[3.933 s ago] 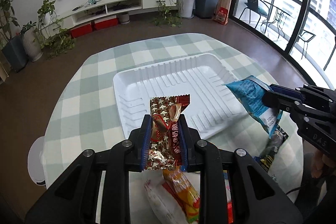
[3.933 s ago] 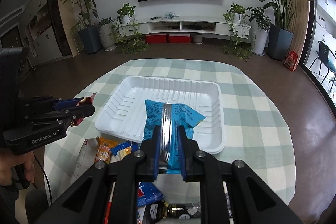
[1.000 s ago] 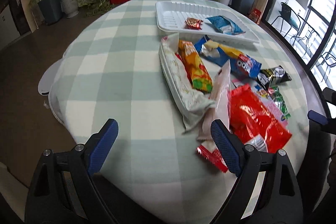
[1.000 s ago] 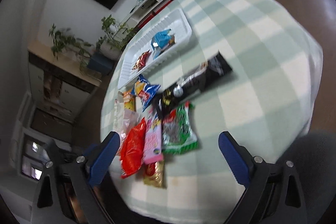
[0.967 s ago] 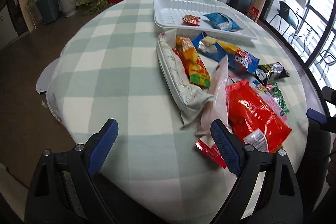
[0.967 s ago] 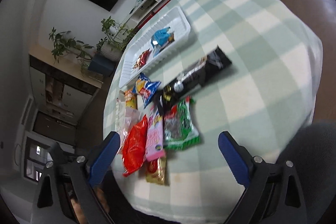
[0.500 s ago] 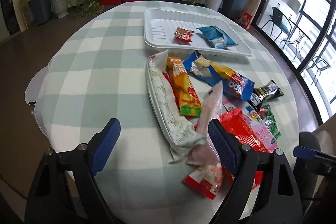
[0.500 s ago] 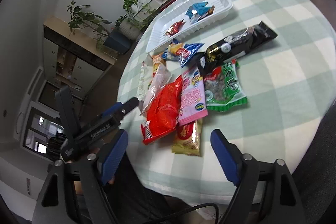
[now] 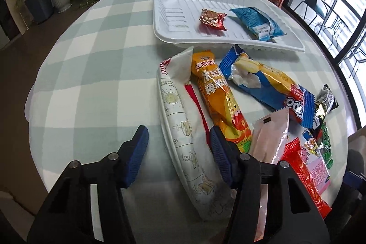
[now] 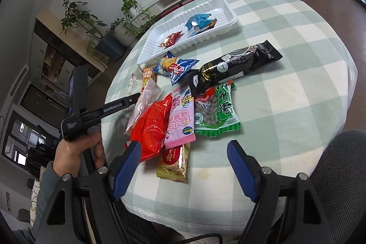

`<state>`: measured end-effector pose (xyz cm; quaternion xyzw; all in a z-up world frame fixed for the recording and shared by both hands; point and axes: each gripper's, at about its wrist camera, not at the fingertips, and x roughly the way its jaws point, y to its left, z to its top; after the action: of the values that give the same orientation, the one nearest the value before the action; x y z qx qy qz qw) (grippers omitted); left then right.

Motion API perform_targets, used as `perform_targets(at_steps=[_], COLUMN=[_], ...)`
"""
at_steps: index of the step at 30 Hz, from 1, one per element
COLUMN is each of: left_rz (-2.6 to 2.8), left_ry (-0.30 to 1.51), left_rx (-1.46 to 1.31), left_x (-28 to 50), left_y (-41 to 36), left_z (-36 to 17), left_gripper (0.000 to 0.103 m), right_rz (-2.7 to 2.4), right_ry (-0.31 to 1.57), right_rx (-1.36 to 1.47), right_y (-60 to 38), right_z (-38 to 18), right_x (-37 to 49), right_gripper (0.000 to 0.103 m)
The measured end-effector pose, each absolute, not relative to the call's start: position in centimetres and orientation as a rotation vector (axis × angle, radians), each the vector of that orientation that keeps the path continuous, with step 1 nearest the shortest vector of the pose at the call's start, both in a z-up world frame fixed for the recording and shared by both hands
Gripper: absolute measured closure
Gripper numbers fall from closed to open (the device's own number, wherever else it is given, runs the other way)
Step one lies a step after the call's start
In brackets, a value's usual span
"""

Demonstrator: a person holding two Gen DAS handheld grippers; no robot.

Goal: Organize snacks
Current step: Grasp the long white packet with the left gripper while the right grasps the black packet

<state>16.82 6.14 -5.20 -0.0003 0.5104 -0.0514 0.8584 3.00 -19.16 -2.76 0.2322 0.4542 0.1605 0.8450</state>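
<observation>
A white tray (image 9: pixel 173 31) at the far side of the table holds a red-brown candy pack (image 9: pixel 211 18) and a blue pack (image 9: pixel 256 23); the tray also shows in the right wrist view (image 10: pixel 151 49). My left gripper (image 9: pixel 179 150) is open, its jaws on either side of a long white snack pack (image 9: pixel 183 134), beside an orange pack (image 9: pixel 217 93). My right gripper (image 10: pixel 184 164) is open above the near table edge, over a gold pack (image 10: pixel 175 164), with a red bag (image 10: pixel 151 127) and a pink pack (image 10: pixel 180 120) just ahead.
More snacks lie between the grippers and the tray: a blue-yellow pack (image 9: pixel 267 86), a pale pink pack (image 9: pixel 270 136), a green peanut pack (image 10: pixel 216 109) and a long black pack (image 10: pixel 235 65). A grey chair (image 10: pixel 338 159) stands at the near right. The table edge curves close on all sides.
My left gripper has moved forward and down over the white pack and narrowed its opening. My right gripper has come closer to the near snacks. Earlier, both packs were put in the tray.
</observation>
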Motion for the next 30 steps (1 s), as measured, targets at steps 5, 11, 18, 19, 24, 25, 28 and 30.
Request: perform_targets(at_steps=[5,11,18,19,24,25,28,30], left_rz=[-0.114,-0.147,-0.190,-0.193,-0.195,-0.192,-0.190,-0.188], left_ry=[1.056,1.045,1.041,1.040,1.034,1.034,1.035,1.040], left_rx=[0.040,0.074,0.072,0.069,0.050,0.049,0.039,0.045], left_x=[17.1,16.5,15.5,15.3,13.5,13.2,12.4,12.2], left_y=[5.6,5.4,5.8,5.9,6.4,6.4,6.7,6.7], left_z=[-5.4,-5.3,-5.2,-5.2,-5.1,-5.1,-5.1,-5.1], left_gripper=[0.065,0.084,0.091,0.091,0.091,0.091,0.091,0.091], right_rz=[0.316,0.300,0.314,0.318,0.380,0.403,0.477,0.504], right_ry=[0.944,0.945,0.913,0.891,0.785,0.781,0.774,0.794], right_rx=[0.441,0.432,0.352,0.314,0.034,-0.033,-0.277,-0.395], right_y=[-19.0,-19.6,-20.3,-20.5,-20.4,-20.2,-18.9,-18.6], right_z=[-2.6,-3.0,-2.7,-2.3,0.2,0.3,-0.1,-0.9], right_x=[2.8,3.2,4.1,4.5,7.2,8.0,10.5,12.0], right_gripper=[0.023,0.023,0.023,0.023,0.023,0.023,0.029,0.036])
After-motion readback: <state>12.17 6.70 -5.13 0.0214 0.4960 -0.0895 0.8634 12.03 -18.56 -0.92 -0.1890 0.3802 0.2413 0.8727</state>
